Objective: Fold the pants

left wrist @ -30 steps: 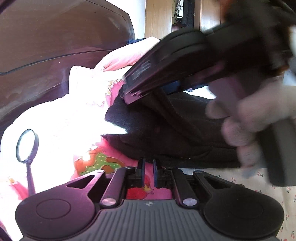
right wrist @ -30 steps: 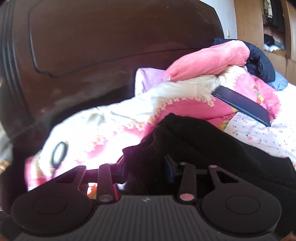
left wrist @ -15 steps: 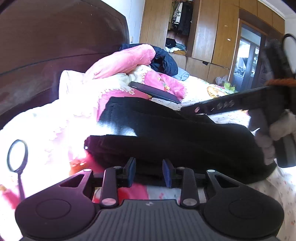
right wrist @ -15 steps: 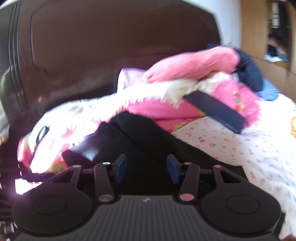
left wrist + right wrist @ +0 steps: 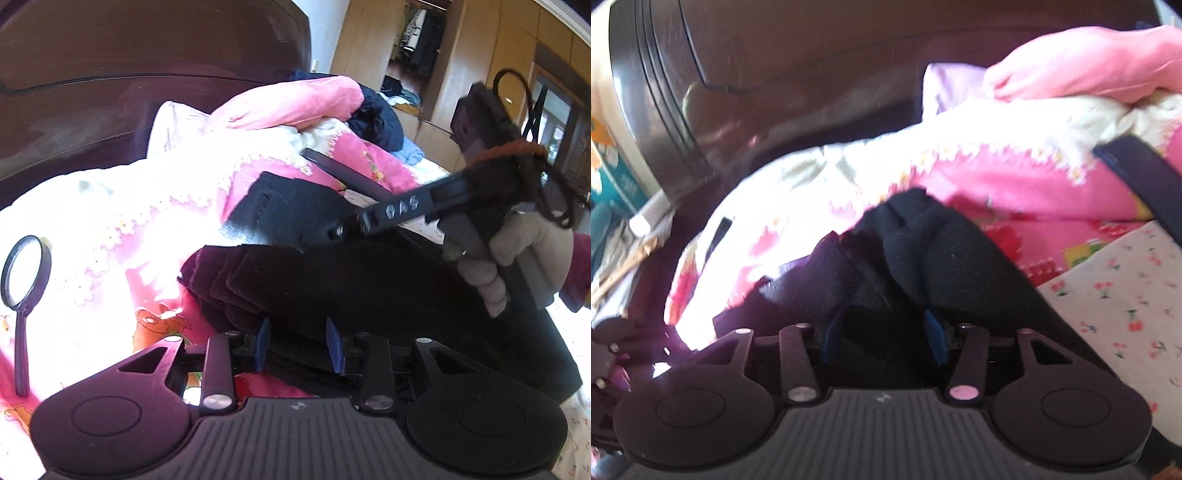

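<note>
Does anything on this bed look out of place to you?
Yes: a magnifying glass lies on the pink floral quilt, and a dark flat tablet-like device rests tilted on the bedding behind the black pants. Neither belongs with laundry.

The black pants [image 5: 369,288] are taken as the landmark. Behind them the way is blocked by a heap of pink and white bedding [image 5: 207,192], and behind that by the dark headboard [image 5: 147,74]. A dark flat case [image 5: 347,173] is propped just behind the pants. To their right, flowered bed sheet [image 5: 1126,295] is left open. The right tool [image 5: 338,232] is held above them.
</note>
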